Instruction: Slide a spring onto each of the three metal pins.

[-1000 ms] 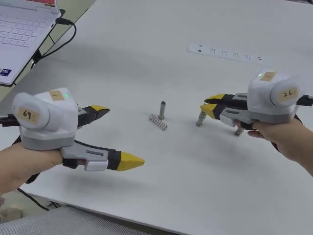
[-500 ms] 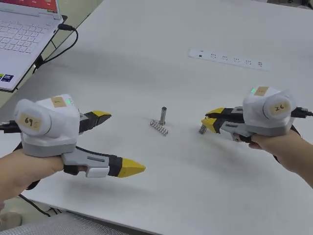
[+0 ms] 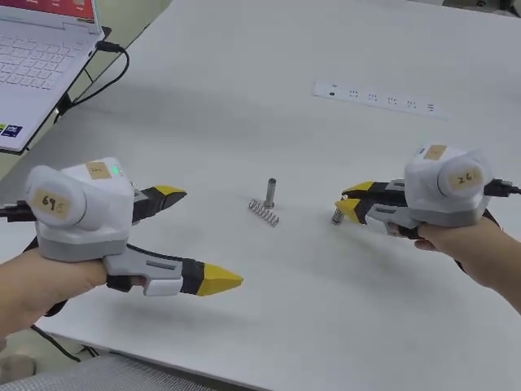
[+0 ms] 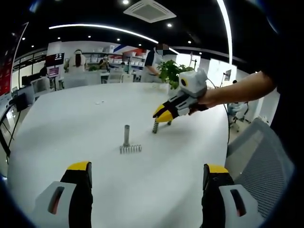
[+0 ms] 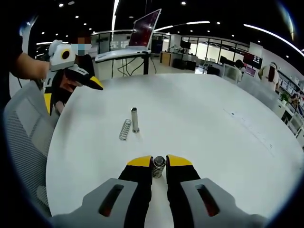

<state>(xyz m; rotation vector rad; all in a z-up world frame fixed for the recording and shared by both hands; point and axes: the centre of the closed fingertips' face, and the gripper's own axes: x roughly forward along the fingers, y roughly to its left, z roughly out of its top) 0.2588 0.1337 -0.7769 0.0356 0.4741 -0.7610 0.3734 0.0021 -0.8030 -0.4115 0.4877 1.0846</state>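
A bare metal pin point(image 3: 270, 193) stands upright mid-table, with a loose spring point(image 3: 264, 213) lying at its foot. Both appear in the left gripper view as the pin point(image 4: 127, 135) and spring point(image 4: 130, 148), and in the right gripper view as the pin point(image 5: 135, 119) and spring point(image 5: 125, 129). My right gripper point(image 3: 352, 201) is low over the table, shut on a second spring point(image 5: 158, 166) that sits on a pin point(image 3: 337, 216). My left gripper point(image 3: 195, 236) hovers at the near left, open and holding nothing, its fingertips point(image 4: 78, 166) wide apart.
A white laptop point(image 3: 32, 57) with a black cable point(image 3: 106, 69) sits at the far left edge. A white power strip point(image 3: 378, 99) lies at the back right. A grey mesh chair point(image 4: 266, 161) stands beside the table.
My right gripper has sunk closer to the table, and the spring in its jaws now sits lower. The left gripper has barely moved.
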